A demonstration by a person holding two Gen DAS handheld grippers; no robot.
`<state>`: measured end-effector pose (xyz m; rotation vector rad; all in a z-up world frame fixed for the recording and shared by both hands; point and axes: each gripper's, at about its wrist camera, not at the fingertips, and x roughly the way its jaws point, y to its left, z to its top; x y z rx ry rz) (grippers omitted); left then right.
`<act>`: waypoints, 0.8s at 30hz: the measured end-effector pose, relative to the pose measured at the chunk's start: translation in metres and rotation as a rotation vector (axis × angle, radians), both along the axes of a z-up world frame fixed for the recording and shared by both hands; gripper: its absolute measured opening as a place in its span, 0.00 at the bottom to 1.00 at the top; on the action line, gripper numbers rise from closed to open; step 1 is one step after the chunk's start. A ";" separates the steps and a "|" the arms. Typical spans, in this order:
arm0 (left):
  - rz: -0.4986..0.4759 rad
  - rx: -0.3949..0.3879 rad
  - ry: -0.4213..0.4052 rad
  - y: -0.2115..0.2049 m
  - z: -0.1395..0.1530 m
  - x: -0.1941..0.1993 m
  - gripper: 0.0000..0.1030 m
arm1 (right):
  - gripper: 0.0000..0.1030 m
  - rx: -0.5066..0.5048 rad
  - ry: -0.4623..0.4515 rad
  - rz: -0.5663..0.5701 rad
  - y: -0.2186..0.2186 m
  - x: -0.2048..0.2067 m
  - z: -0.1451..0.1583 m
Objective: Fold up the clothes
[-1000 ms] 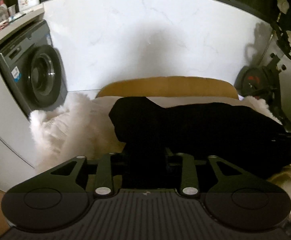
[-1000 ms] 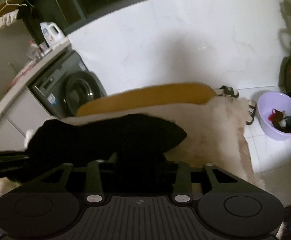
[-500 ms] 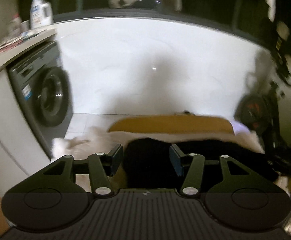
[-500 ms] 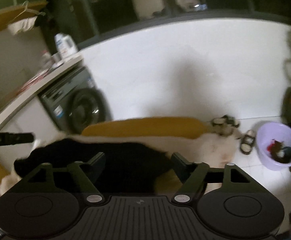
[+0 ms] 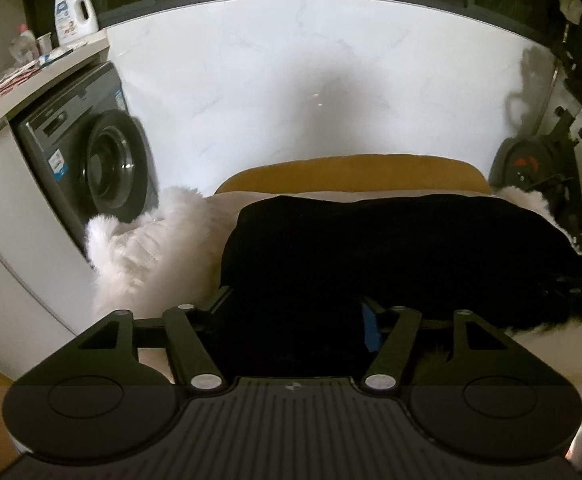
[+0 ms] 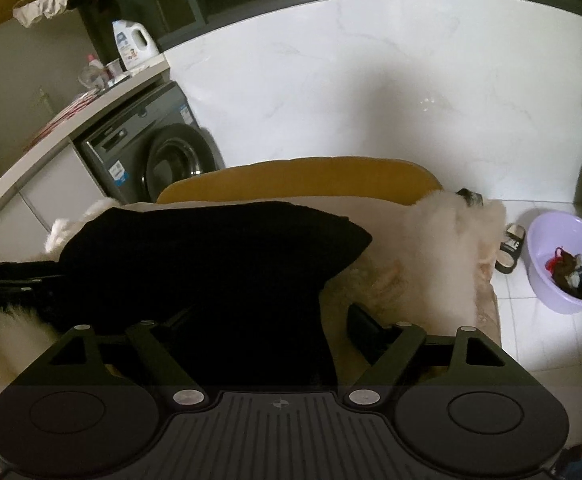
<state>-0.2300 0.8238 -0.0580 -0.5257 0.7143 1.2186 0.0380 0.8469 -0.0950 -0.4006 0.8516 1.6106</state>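
Note:
A black garment [image 5: 391,248] lies folded across a white fluffy blanket [image 5: 147,252] on a yellow-edged cushion; it also shows in the right wrist view [image 6: 211,264]. My left gripper [image 5: 295,312] is open, its jaws wide apart over the garment's near left edge, holding nothing. My right gripper [image 6: 267,320] is open over the garment's near right part; its right finger [image 6: 365,330] rests on the blanket, and the left finger is hidden against the dark cloth.
A grey washing machine [image 5: 87,160] under a white counter stands left, with a detergent bottle [image 5: 73,8] on top. An exercise bike [image 5: 539,168] stands right. A lilac basin [image 6: 567,264] and sandals [image 6: 511,248] are on the tiled floor. White wall behind.
Both grippers were shut on the black garment a second ago. They let go, opened wide, lifted briefly, and are now low over the garment, which lies flatter.

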 end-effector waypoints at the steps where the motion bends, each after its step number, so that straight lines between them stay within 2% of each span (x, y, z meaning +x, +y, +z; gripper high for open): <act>1: 0.014 -0.009 -0.014 0.002 -0.001 -0.002 0.71 | 0.74 0.002 -0.004 -0.001 0.000 -0.001 -0.001; 3: 0.050 -0.037 -0.055 0.006 -0.003 -0.009 0.77 | 0.76 0.001 -0.003 -0.004 0.000 -0.001 -0.002; 6: 0.069 -0.052 -0.092 0.008 -0.005 -0.016 0.79 | 0.78 -0.005 0.002 -0.007 0.000 0.001 -0.001; 10: 0.075 -0.023 -0.058 0.007 -0.005 -0.016 0.89 | 0.80 -0.017 0.001 -0.022 0.001 -0.001 0.001; 13: 0.078 -0.013 -0.053 0.005 -0.003 -0.017 0.92 | 0.83 -0.025 0.013 -0.049 0.002 -0.001 0.005; 16: 0.064 -0.004 -0.051 0.002 0.002 -0.018 0.94 | 0.93 -0.021 0.039 -0.096 0.000 0.002 0.012; 19: 0.052 0.048 0.021 -0.008 0.009 -0.013 0.98 | 0.99 0.002 0.083 -0.149 -0.008 0.009 0.022; 21: 0.041 0.074 0.042 -0.015 0.013 -0.011 0.99 | 0.99 0.011 0.098 -0.169 -0.012 0.013 0.029; 24: 0.027 0.067 0.002 -0.021 0.020 -0.014 0.99 | 0.99 0.020 0.103 -0.182 -0.019 0.017 0.039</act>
